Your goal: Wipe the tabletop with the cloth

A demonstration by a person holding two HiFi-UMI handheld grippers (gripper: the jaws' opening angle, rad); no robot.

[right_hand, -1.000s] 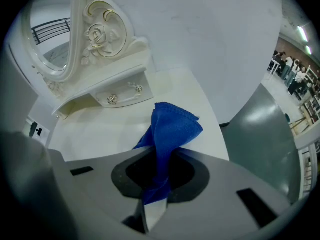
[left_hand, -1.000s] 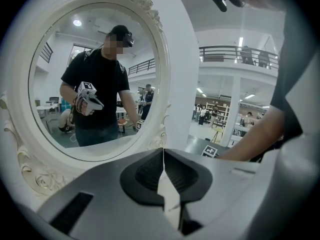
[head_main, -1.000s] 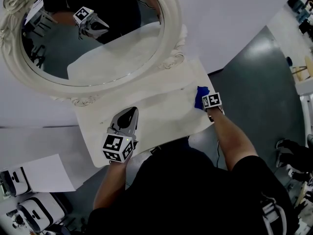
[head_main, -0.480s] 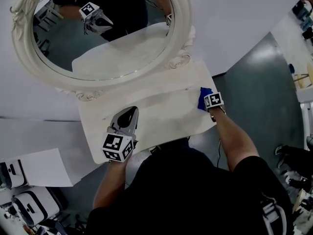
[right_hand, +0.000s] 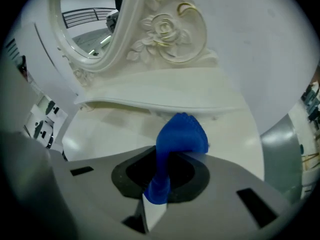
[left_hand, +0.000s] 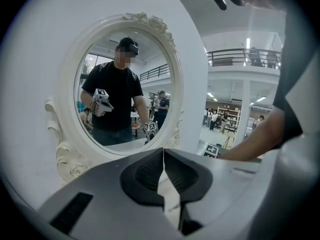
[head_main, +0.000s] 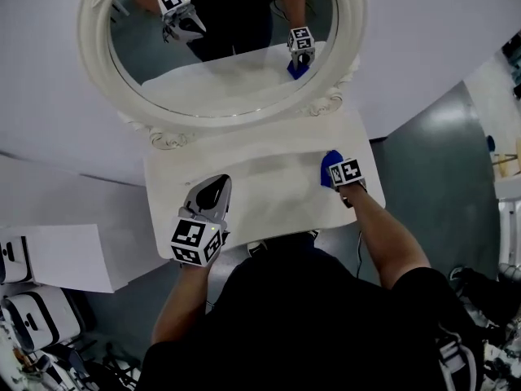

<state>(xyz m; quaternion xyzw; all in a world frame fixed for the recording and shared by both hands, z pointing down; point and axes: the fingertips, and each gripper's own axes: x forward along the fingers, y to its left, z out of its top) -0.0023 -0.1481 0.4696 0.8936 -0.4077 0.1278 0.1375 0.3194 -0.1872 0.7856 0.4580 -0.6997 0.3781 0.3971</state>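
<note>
A blue cloth [head_main: 330, 168] [right_hand: 180, 136] rests on the right end of the white tabletop [head_main: 269, 182], pinched in my right gripper [head_main: 335, 172] [right_hand: 167, 159], which is shut on it. The cloth bunches out past the jaws toward the table's back ledge. My left gripper [head_main: 213, 192] [left_hand: 163, 156] hovers over the table's left front part, jaws shut with nothing between them. In the left gripper view it faces the mirror.
A large oval mirror in an ornate white frame [head_main: 350, 47] [left_hand: 65, 154] stands at the back of the table and reflects both grippers and the person. White panels and boxes [head_main: 49, 259] lie on the floor at the left. Grey floor [head_main: 440, 161] lies right of the table.
The head view has shifted, so the table and mirror sit further right and higher. The right gripper with the cloth has slid a little inward from the table's right edge. The left gripper holds still.
</note>
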